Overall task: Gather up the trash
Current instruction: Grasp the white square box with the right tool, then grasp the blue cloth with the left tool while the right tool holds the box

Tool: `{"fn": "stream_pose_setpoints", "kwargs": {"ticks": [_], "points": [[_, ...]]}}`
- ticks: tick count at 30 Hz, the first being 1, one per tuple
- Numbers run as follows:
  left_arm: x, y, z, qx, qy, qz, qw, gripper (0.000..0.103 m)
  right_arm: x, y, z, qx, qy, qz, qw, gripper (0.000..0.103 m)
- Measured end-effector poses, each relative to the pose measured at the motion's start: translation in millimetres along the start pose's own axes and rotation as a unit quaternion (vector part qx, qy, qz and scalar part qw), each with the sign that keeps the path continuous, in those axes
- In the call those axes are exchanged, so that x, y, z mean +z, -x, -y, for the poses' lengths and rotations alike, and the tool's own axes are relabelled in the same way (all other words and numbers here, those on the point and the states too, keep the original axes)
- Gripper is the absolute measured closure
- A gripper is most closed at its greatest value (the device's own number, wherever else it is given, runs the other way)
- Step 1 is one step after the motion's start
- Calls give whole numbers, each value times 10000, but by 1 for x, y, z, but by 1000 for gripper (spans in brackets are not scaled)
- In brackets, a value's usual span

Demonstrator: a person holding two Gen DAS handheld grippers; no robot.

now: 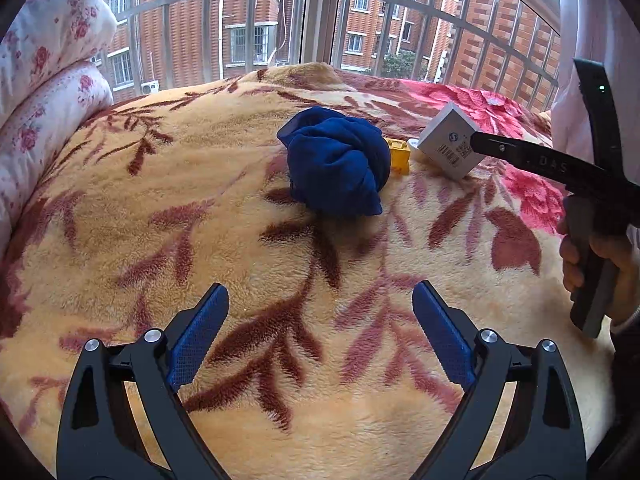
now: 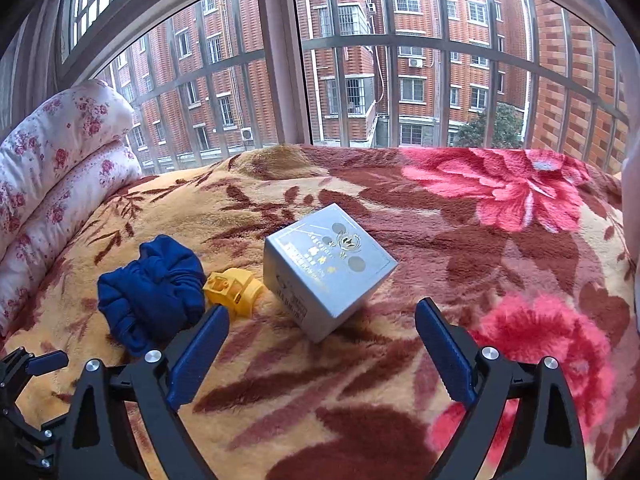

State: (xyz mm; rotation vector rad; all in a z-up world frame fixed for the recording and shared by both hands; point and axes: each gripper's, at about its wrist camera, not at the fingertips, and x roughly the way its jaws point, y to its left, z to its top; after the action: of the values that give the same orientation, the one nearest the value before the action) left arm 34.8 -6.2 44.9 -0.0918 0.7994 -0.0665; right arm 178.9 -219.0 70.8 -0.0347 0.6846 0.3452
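A grey-blue cardboard box (image 2: 328,268) lies tilted on the floral blanket, just ahead of my right gripper (image 2: 322,338), which is open and empty. The box also shows in the left wrist view (image 1: 448,142), with the right gripper's finger (image 1: 520,152) at its right side. A small yellow plastic piece (image 2: 234,286) lies left of the box, and a bunched dark blue cloth (image 2: 154,292) lies left of that. In the left wrist view the cloth (image 1: 338,160) sits well ahead of my left gripper (image 1: 320,320), which is open and empty, with the yellow piece (image 1: 398,154) behind it.
The bed is covered by a tan and red floral blanket (image 1: 240,240). Rolled white floral quilts (image 1: 44,80) lie along the left edge. A barred window (image 2: 360,60) stands behind the bed. A white curtain (image 1: 592,20) hangs at the right.
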Motion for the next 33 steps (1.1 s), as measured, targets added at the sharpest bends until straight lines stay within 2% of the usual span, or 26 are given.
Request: {"fn": "stream_pose_setpoints", "kwargs": {"ticks": [4,10,12,13,15,18,23,27,30,33], "points": [[-3,-2,1,-55,-6,51,10000,12,10,-29,12,133,259,-26,9996,8],[-4,-1,9,-13,-216,148,9997,12,18,-56,19,499,274,53,9984,8],[-4,-2,10,-5,-259,123,9996,12,18,-58,18,593,246,82,9979,18],[-4,-3,10,-6,-266,105,9996,12,18,-59,18,662,227,53,9975,30],[-4,-3,10,3,-254,89,9996,12,18,-60,19,623,166,34,9979,32],[-3,-4,8,24,-222,52,9997,12,16,-57,22,613,-21,60,9981,35],[5,-9,2,-88,-41,-188,9998,12,3,-36,34,811,-770,204,9935,36],[25,-11,1,-197,128,-167,9996,12,-5,-9,22,412,-663,344,9964,36],[49,-14,10,86,-150,44,9998,12,-13,8,13,427,-652,428,9960,36],[69,-31,19,262,-430,11,9987,12,-23,19,3,433,-582,472,9962,35]]}}
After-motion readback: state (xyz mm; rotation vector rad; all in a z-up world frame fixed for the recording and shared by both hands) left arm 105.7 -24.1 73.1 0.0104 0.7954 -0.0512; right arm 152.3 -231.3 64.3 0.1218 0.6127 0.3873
